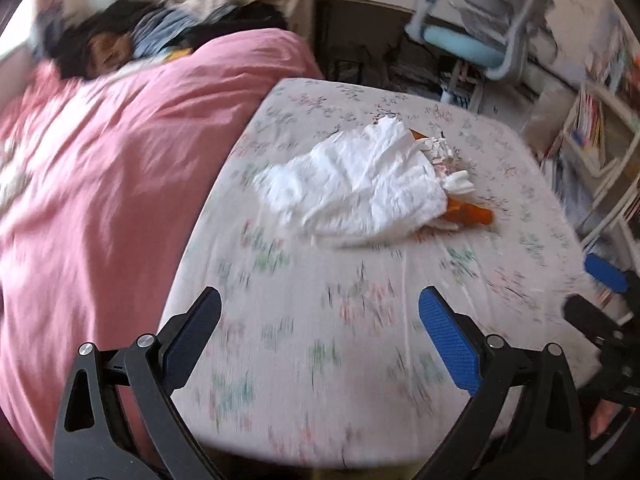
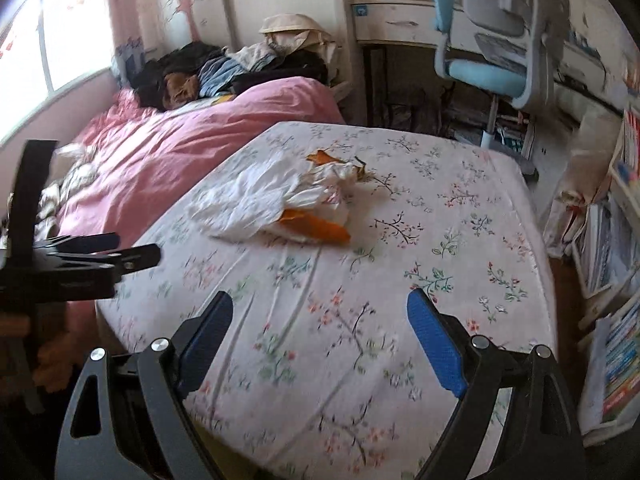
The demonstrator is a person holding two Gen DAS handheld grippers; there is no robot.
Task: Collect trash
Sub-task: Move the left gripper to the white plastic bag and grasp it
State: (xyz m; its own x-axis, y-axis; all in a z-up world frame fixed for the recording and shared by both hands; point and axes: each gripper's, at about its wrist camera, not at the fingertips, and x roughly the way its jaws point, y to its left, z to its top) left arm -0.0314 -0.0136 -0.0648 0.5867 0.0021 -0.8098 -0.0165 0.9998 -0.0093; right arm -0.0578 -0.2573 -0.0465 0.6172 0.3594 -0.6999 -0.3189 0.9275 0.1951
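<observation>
A white plastic bag (image 1: 360,184) lies crumpled on the floral bed sheet (image 1: 320,320), with orange wrappers (image 1: 468,214) and crumpled paper (image 1: 440,152) at its right end. It also shows in the right wrist view (image 2: 256,196), with the orange wrapper (image 2: 320,226) beside it. My left gripper (image 1: 320,340) is open and empty, above the near part of the bed, well short of the bag. My right gripper (image 2: 320,336) is open and empty too, above the sheet. The right gripper shows at the left wrist view's right edge (image 1: 592,292).
A pink duvet (image 2: 192,148) covers the bed's left side, with a pile of clothes (image 2: 224,68) at the head. A blue and grey desk chair (image 2: 496,52) and a white desk (image 2: 400,20) stand beyond the bed. Bookshelves (image 2: 616,264) line the right.
</observation>
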